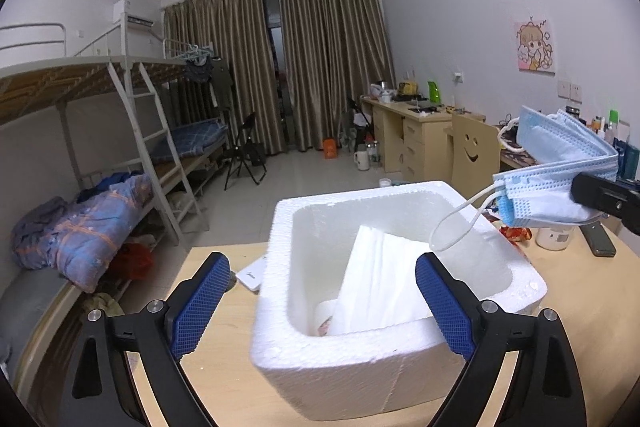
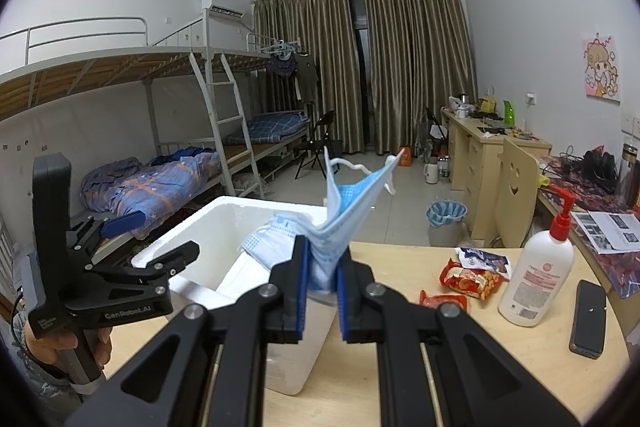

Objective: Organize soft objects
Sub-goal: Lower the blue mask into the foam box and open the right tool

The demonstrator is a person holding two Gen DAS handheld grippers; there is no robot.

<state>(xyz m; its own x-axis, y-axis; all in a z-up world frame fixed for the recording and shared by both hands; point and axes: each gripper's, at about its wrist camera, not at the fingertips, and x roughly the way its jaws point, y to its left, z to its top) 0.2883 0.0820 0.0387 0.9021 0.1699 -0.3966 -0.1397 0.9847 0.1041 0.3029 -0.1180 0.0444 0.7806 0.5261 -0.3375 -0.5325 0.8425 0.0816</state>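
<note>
A white foam box [image 1: 320,367] stands on the wooden desk [image 1: 224,367] and holds a white tissue pack [image 1: 380,283]. My left gripper [image 1: 320,303] is open and empty, its blue pads either side of the box's near wall. My right gripper [image 2: 322,269] is shut on a bunch of blue face masks [image 2: 344,211], held in the air above the box's right rim [image 2: 224,205]. In the left wrist view the masks [image 1: 560,179] hang at the right, ear loops dangling over the box.
On the desk to the right lie snack packets [image 2: 468,277], a white pump bottle [image 2: 538,271] and a dark phone [image 2: 586,319]. A white flat device [image 1: 252,273] lies left of the box. Bunk beds, chairs and a bin stand beyond.
</note>
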